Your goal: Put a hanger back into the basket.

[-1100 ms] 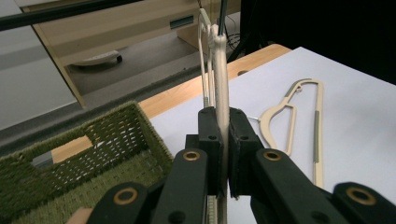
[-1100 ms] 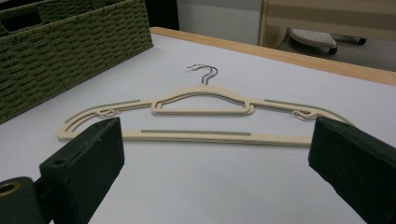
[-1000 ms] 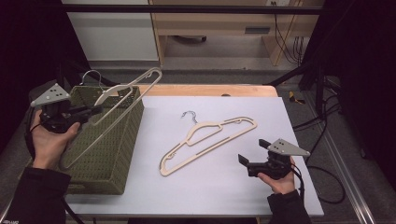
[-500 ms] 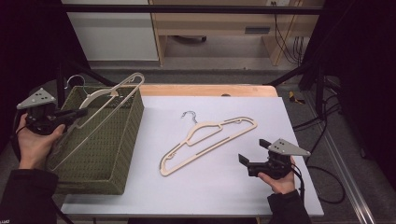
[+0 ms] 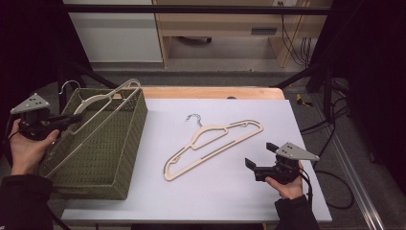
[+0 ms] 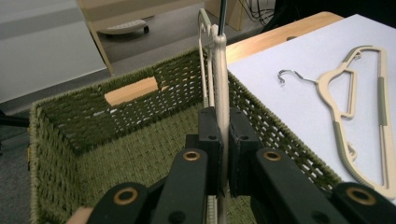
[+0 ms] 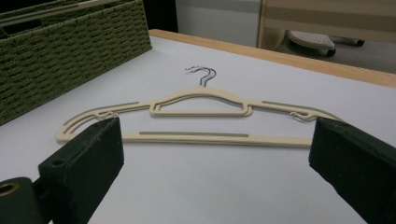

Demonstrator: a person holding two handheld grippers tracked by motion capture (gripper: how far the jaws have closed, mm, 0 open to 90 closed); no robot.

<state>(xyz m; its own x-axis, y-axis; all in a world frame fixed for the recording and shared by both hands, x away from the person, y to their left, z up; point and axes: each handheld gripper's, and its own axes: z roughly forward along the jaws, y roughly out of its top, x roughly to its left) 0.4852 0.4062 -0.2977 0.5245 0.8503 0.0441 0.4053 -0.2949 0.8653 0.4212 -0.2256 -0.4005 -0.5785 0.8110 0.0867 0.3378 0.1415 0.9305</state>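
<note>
A beige plastic hanger (image 5: 98,100) with a metal hook stands tilted in the green woven basket (image 5: 122,158) at the table's left. My left gripper (image 5: 72,119) is shut on one arm of this hanger (image 6: 219,70), its pads (image 6: 208,128) pressing from both sides above the basket's floor (image 6: 140,154). A second beige hanger (image 5: 215,139) lies flat on the white tabletop. My right gripper (image 5: 260,155) rests open at the front right, its jaws wide apart and facing that hanger (image 7: 201,100), not touching it.
The white tabletop (image 5: 230,191) has a wooden strip (image 5: 210,92) along its far edge. The basket wall (image 7: 70,46) rises at the left in the right gripper view. Cables (image 5: 330,124) trail on the floor to the right.
My left hand has moved left and down with the hanger, which now sits lower in the basket. The right gripper and the hanger on the table have not moved.
</note>
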